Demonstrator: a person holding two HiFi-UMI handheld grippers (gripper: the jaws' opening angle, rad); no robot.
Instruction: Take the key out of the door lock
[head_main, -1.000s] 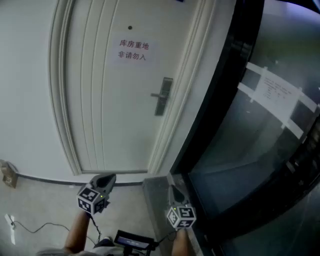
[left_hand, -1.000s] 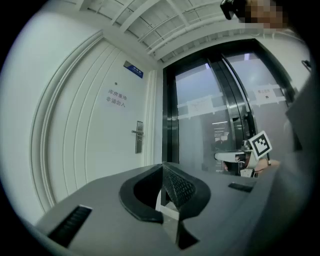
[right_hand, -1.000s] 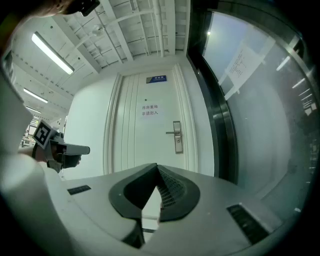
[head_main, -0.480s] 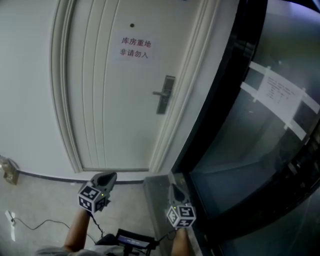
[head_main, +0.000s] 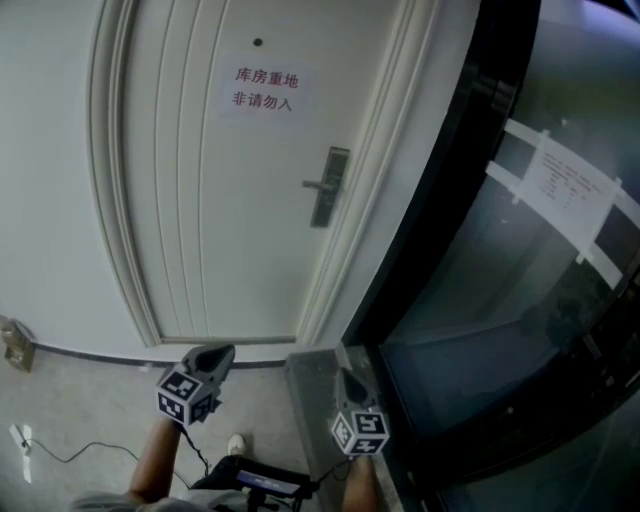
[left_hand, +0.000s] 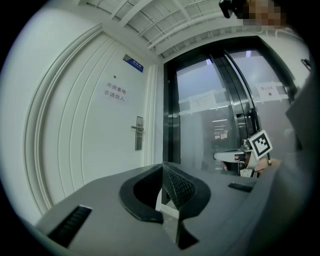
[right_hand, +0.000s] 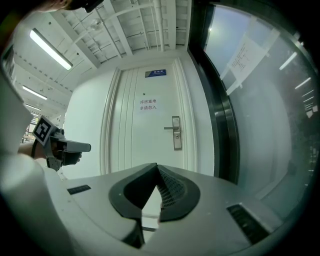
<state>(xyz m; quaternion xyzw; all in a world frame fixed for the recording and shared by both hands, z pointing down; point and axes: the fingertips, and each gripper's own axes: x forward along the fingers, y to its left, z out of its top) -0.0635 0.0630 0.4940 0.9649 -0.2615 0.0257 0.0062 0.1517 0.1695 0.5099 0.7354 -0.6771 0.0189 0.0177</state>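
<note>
A white panelled door (head_main: 240, 190) carries a silver lock plate with a lever handle (head_main: 327, 186), seen again as the lock plate (right_hand: 175, 132) in the right gripper view and the lock plate (left_hand: 138, 139) in the left gripper view. The key is too small to make out. My left gripper (head_main: 212, 356) and right gripper (head_main: 348, 382) hang low, well short of the door. Both are shut with nothing between the jaws: the left gripper (left_hand: 163, 167) and the right gripper (right_hand: 157, 167) each show their tips meeting.
A paper notice (head_main: 262, 88) with red print is stuck to the door above the lock. A dark glass wall (head_main: 520, 250) with taped sheets runs along the right. A cable (head_main: 70, 455) and a small object (head_main: 15, 343) lie on the floor at left.
The head view has shifted slightly, so the door sits a little more to the left. Both grippers stay low and shut in about the same place.
</note>
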